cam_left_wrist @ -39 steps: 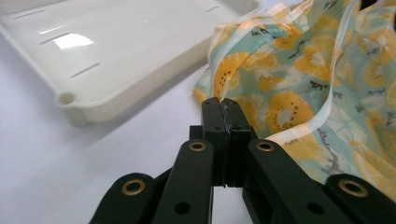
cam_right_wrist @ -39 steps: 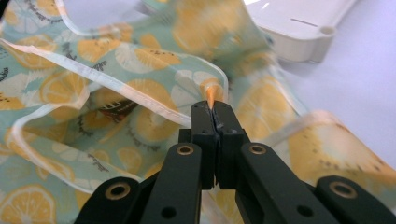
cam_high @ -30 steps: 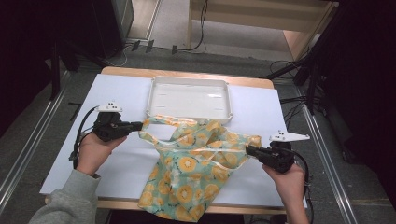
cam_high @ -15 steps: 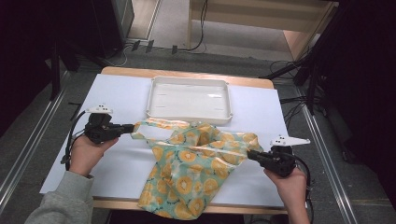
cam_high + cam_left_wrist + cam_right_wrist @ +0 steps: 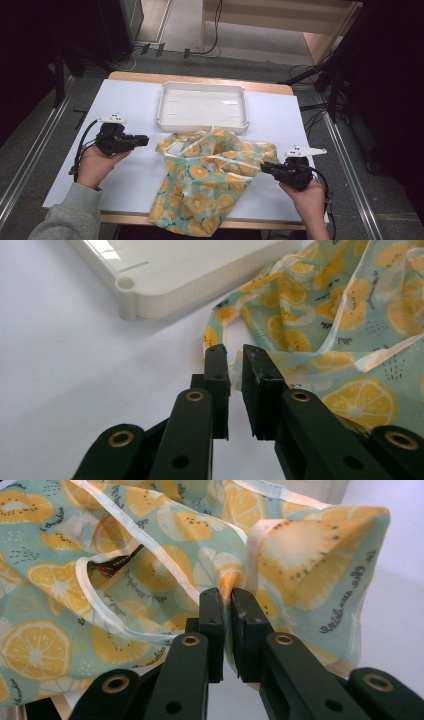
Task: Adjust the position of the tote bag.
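Lemon-print bag lies crumpled on the white table sheet, just in front of the empty white tray. Left gripper sits clear of it, jaws just parted, nothing between. Right gripper jaws just easing, still pinching bag's right edge; grey floor, cables beyond.

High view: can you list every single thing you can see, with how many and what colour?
cloth: one, teal with yellow lemon slices, crumpled on the table's near middle, hanging over the front edge
tray: one, white, empty, at the far side just behind the cloth
table: one, white top with a wooden edge
cables: several, black, on the floor beyond the table
left gripper: one, black, left of the cloth, jaws just opening, nothing pinched
right gripper: one, black, jaws just opening slightly, cloth fold pinched at their tips
hands: two, holding the grippers
sleeve: one, grey, bottom left
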`<state>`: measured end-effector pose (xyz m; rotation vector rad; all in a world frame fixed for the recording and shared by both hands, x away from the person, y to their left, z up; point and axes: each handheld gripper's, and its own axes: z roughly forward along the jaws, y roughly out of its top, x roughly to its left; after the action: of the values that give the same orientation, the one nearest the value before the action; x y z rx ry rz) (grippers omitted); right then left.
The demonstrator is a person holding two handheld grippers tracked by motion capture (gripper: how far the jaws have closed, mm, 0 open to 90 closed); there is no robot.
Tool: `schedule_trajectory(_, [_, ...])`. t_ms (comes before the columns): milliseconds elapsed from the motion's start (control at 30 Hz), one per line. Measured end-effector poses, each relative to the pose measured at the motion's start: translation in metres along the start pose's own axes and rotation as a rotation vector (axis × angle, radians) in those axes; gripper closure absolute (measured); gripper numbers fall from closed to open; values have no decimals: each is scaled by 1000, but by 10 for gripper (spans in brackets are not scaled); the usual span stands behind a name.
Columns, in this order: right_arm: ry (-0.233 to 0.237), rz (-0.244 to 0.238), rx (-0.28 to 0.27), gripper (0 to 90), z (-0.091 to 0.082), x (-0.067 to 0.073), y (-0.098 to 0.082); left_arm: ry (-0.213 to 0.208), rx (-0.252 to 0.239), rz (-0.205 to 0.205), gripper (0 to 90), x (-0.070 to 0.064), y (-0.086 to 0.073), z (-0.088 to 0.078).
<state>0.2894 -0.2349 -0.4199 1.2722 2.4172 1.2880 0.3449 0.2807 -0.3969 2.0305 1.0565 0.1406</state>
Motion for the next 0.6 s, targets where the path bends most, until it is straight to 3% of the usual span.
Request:
schedule_trajectory(200, [2, -12, -8, 820, -2, 2, 2, -5, 1, 9, 728, -1, 0, -1])
schedule_trajectory(400, [4, -14, -27, 686, -6, 2, 3, -7, -10, 5, 637, -2, 3, -4])
schedule_trajectory(600, [0, -30, -43, 617, -9, 6, 8, -11, -23, 5, 570, -4, 7, -8])
